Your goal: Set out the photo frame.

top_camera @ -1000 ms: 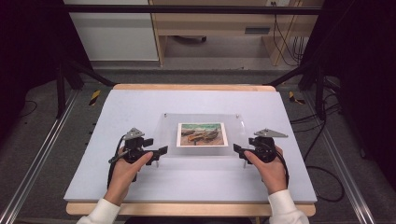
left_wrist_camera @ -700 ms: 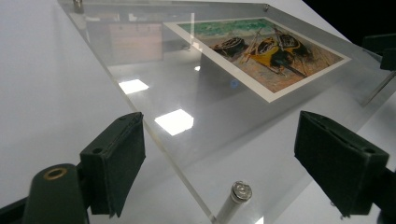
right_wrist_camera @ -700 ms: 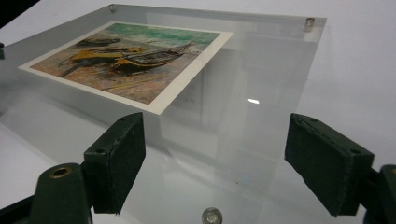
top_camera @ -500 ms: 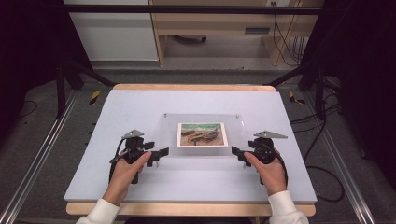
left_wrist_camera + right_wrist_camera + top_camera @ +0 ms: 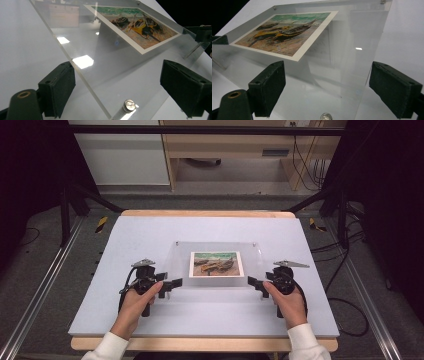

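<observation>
Pale table (image 5: 150,240); gripper views: acrylic frame's (image 5: 105,62) corner screws (image 5: 129,105)

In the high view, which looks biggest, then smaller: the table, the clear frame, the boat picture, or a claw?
1. Table
2. Clear frame
3. Boat picture
4. Left claw and right claw: they look alike, smallest.

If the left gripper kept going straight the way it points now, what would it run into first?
Most likely the near left corner of the clear acrylic frame. The left gripper has just been opening its jaws; they stand wide on either side of the frame's edge, by its silver corner screw, not touching.
</observation>
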Motion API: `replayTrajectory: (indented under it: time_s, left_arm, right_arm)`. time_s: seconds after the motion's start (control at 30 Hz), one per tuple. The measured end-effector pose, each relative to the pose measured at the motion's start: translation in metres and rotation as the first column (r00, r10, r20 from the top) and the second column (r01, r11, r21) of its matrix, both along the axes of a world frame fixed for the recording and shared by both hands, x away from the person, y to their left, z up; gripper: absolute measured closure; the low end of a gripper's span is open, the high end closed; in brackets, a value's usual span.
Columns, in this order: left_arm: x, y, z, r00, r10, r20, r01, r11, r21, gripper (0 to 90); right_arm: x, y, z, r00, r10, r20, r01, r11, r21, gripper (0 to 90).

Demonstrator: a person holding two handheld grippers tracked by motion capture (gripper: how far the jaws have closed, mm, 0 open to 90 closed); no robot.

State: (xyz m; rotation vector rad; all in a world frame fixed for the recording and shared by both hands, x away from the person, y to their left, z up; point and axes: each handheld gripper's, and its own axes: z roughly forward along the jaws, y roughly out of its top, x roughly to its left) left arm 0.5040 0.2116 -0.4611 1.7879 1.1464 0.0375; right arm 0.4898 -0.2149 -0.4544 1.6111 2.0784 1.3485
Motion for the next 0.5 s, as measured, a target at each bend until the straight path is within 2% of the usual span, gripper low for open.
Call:
replayTrajectory:
  time_s: [0.13, 0.4, 0.5]
  left_arm:
    - [0.0005, -0.0015, -0.0019, 0.9998, -0.010, -0.016, 0.010, 0.9997, -0.023, 12.1]
    - [0.0011, -0.0014, -0.0020, 0.9998, -0.012, -0.013, 0.012, 0.9997, -0.022, 11.9]
    - [0.0014, -0.0013, -0.0021, 0.9999, -0.013, -0.010, 0.012, 0.9997, -0.020, 11.9]
  right_arm:
    - [0.0004, 0.0000, -0.0002, 1.0000, -0.004, -0.008, 0.004, 1.000, 0.005, 14.1]
    - [0.0012, -0.0008, -0.0011, 0.9997, -0.008, -0.022, 0.009, 1.000, 0.020, 14.1]
    - [0.0019, -0.0025, -0.0026, 0.9993, -0.005, -0.038, 0.007, 0.999, 0.043, 14.1]
